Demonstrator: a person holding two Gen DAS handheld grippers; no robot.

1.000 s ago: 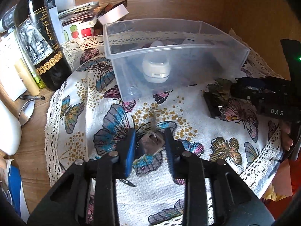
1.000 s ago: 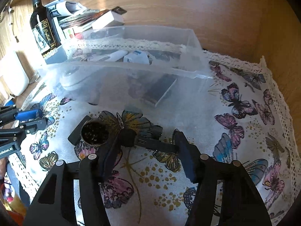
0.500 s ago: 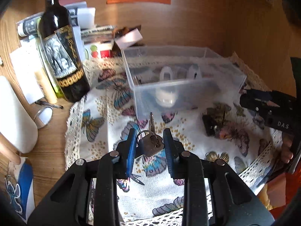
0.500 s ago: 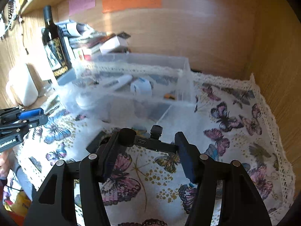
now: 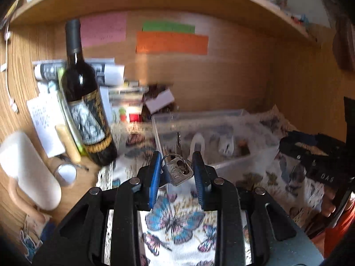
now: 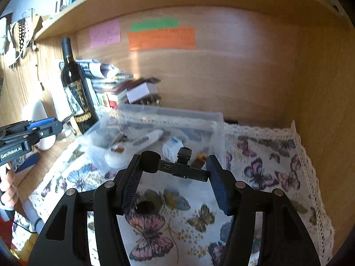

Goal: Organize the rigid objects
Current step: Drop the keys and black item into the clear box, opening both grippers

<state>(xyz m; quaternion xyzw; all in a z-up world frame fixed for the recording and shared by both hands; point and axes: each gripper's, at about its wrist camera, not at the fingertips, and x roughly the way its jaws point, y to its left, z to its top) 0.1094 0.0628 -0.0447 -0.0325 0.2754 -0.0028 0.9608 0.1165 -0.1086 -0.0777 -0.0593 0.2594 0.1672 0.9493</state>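
Observation:
My left gripper (image 5: 177, 168) is shut on a small metal key on a ring (image 5: 177, 170) and holds it in the air in front of the clear plastic bin (image 5: 230, 166). My right gripper (image 6: 175, 168) is shut on a black device with a USB-C port and a foam microphone tip (image 6: 177, 168), held above the butterfly cloth (image 6: 266, 173) near the bin (image 6: 217, 119). The bin holds a white jar, a white pen-like stick (image 6: 148, 137) and other small items. The left gripper also shows at the left of the right wrist view (image 6: 60, 124).
A dark wine bottle (image 5: 85, 102) stands left of the bin, with stacked papers and boxes (image 5: 124, 93) behind it. A white object (image 5: 26, 168) and a small round mirror (image 5: 65, 174) lie on the wooden desk at left. A wooden shelf spans overhead; wooden walls close the back and right.
Both grippers have risen from the cloth with their objects and tilted up, so the back wall and shelf now show. The left gripper picked the key up off the cloth.

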